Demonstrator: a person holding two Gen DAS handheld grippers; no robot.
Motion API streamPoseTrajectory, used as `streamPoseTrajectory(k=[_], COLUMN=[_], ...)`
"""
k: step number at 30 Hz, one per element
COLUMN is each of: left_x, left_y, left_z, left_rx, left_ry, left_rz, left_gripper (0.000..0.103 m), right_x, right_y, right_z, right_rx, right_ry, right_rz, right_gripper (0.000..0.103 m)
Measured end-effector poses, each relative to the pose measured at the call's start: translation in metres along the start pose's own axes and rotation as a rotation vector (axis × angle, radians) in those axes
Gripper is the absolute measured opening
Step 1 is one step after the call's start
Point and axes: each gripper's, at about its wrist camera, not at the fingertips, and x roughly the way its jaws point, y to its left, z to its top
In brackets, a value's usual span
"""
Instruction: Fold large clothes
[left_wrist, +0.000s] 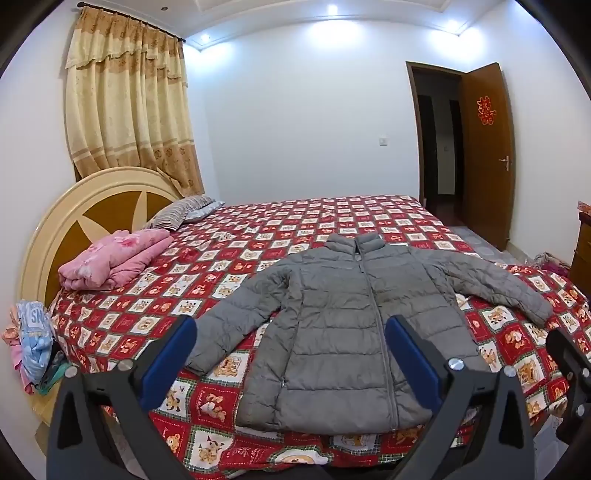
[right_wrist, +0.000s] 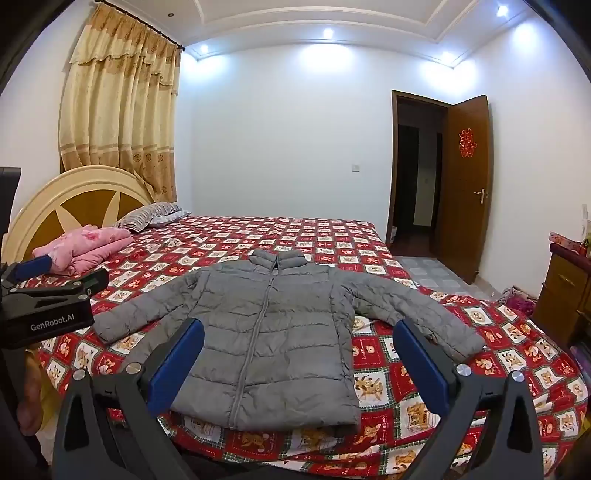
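A grey puffer jacket (left_wrist: 343, 314) lies flat and zipped on the red patterned bedspread (left_wrist: 229, 266), collar away from me, both sleeves spread out to the sides. It also shows in the right wrist view (right_wrist: 269, 332). My left gripper (left_wrist: 291, 332) is open and empty, held above the jacket's hem near the bed's front edge. My right gripper (right_wrist: 299, 339) is open and empty, held above the jacket's lower right side. The left gripper's body (right_wrist: 48, 302) shows at the left of the right wrist view.
A folded pink quilt (left_wrist: 114, 258) and a striped pillow (left_wrist: 181, 212) lie by the round headboard (left_wrist: 96, 206). Clothes hang at the bed's left corner (left_wrist: 33, 339). A wooden cabinet (right_wrist: 569, 288) stands right. The brown door (right_wrist: 467, 184) is open.
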Motion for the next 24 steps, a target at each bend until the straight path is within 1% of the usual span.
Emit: streamPoseTrajectory(k=[3,6,7,11,14,24], left_x=[0.004,0.002,0.001,0.000,0.003,0.004], left_y=[-0.002,-0.003,-0.004,0.002,0.004,0.008], left_z=[0.003,0.003,0.005,0.008,0.003,0.004], left_rx=[0.020,0.026,0.024,0.015,0.002,-0.002], left_ry=[0.017,0.011,0.012,0.016,0.015,0.018], left_rz=[0.002,0.004,0.005,0.004,0.001,0.005], left_gripper=[0.103,0.103,0.103,0.103,0.103,0.103], right_x=[0.000,0.002,0.002,0.005,0.004,0.005], right_y=[-0.002,-0.005,0.004,0.005,0.005,0.006], right_z=[0.001,0.002,-0.002,-0.004,-0.008,-0.004], right_rx=[0.003,0.008,-0.002,-0.002,-0.011,-0.013], right_ry=[-0.001,-0.002,-0.003,0.004,0.004,0.014], right_rz=[-0.002,-0.002,0.007,0.015,0.023,0.031], right_gripper=[0.102,0.102,0.102,0.102,0.102,0.102])
